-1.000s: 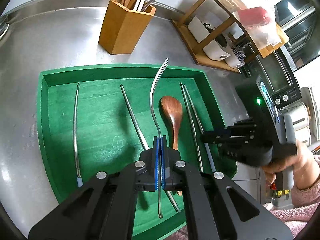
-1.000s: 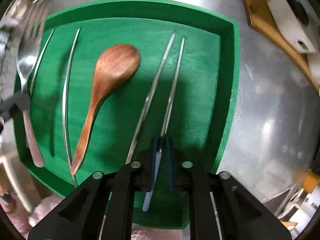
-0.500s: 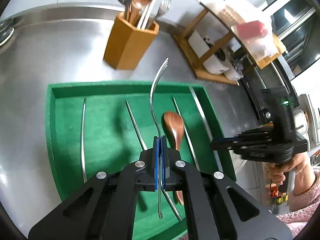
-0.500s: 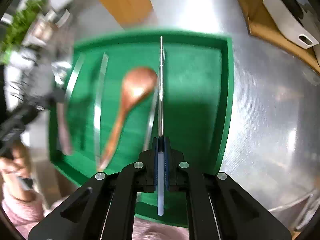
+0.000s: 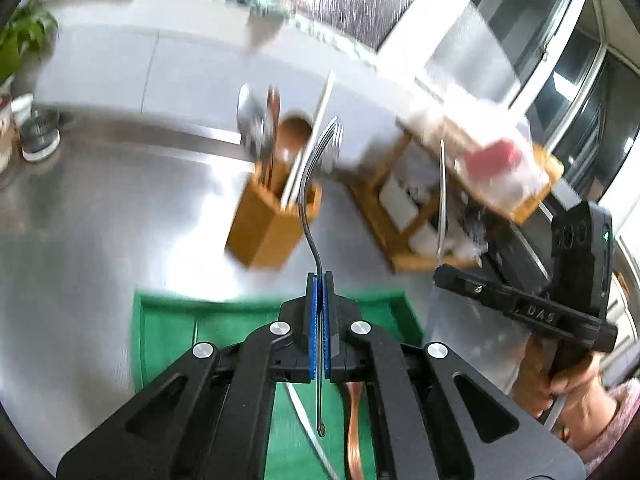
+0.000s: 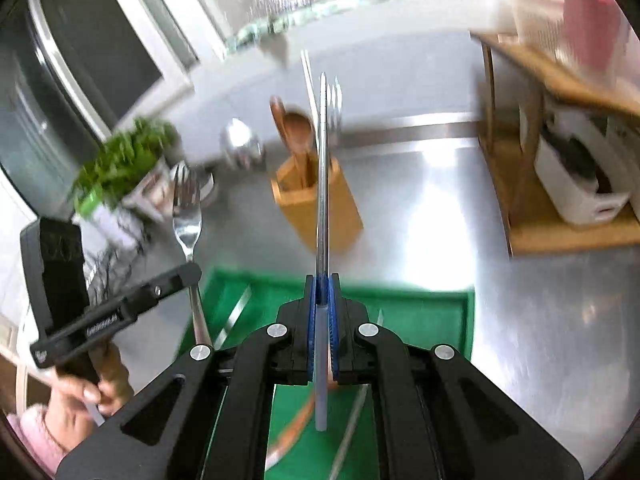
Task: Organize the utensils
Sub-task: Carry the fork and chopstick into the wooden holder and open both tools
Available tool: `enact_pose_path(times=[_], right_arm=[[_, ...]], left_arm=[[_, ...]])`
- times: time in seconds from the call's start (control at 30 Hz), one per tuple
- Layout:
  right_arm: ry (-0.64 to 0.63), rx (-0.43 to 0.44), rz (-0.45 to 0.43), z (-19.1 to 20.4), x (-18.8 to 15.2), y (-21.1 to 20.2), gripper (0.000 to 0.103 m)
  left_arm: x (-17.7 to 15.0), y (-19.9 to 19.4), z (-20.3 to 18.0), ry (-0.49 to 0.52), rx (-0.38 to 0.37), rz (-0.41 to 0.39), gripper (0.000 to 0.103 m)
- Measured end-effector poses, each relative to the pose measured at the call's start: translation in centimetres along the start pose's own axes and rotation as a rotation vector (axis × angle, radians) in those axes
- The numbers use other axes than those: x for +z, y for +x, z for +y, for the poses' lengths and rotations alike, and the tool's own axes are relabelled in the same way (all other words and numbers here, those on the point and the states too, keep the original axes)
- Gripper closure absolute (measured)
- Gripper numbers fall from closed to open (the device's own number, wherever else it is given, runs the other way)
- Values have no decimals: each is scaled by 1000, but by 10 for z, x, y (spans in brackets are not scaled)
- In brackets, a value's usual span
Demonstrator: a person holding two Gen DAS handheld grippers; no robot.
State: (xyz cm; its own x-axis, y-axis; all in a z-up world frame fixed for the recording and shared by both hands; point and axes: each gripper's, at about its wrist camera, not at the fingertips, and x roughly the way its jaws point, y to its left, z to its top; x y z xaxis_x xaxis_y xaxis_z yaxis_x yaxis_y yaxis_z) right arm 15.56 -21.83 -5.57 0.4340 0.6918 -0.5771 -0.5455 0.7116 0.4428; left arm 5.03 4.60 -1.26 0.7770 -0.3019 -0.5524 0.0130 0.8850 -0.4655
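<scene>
My left gripper (image 5: pixel 319 280) is shut on the handle of a steel fork (image 5: pixel 310 184), tines pointing up and away, lifted above the green tray (image 5: pixel 160 320). My right gripper (image 6: pixel 322 280) is shut on a metal chopstick (image 6: pixel 322 184) with a pale grey end, also raised over the green tray (image 6: pixel 440 312). Each view shows the other gripper: the right gripper (image 5: pixel 440 274) with its chopstick (image 5: pixel 441 200), the left gripper (image 6: pixel 192 272) with the fork (image 6: pixel 187 216). A wooden utensil holder (image 5: pixel 272 224) (image 6: pixel 320 208) stands beyond the tray with spoons and forks in it. A wooden spoon (image 5: pixel 354 432) and chopsticks lie in the tray.
A wooden shelf (image 5: pixel 404 216) (image 6: pixel 560 184) with white appliances stands right of the holder on the steel counter (image 5: pixel 100 208). A potted plant (image 6: pixel 120 168) and a metal cup (image 5: pixel 40 136) sit at the left. A person's hands (image 5: pixel 568 392) grip the handles.
Both grippers have risen and tilted up from the tray, the left carrying the fork and the right lifting one chopstick out. The holder now sits straight ahead in both views.
</scene>
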Motion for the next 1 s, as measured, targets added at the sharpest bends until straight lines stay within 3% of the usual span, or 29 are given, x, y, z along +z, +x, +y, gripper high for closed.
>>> enact_pose_path(times=[0.17, 0.47, 0.7, 1.0], right_arm=[[-2, 19, -130, 11, 37, 13, 97], [-12, 12, -249, 14, 87, 48, 97], [2, 19, -289, 10, 109, 70, 97], [-30, 24, -268, 6, 101, 90, 97]], left_arm=[[30, 9, -7, 1, -3, -100, 102], [79, 45, -12, 60, 27, -251, 102], [99, 72, -8, 108, 61, -305, 102], [89, 94, -4, 170, 70, -303, 102]])
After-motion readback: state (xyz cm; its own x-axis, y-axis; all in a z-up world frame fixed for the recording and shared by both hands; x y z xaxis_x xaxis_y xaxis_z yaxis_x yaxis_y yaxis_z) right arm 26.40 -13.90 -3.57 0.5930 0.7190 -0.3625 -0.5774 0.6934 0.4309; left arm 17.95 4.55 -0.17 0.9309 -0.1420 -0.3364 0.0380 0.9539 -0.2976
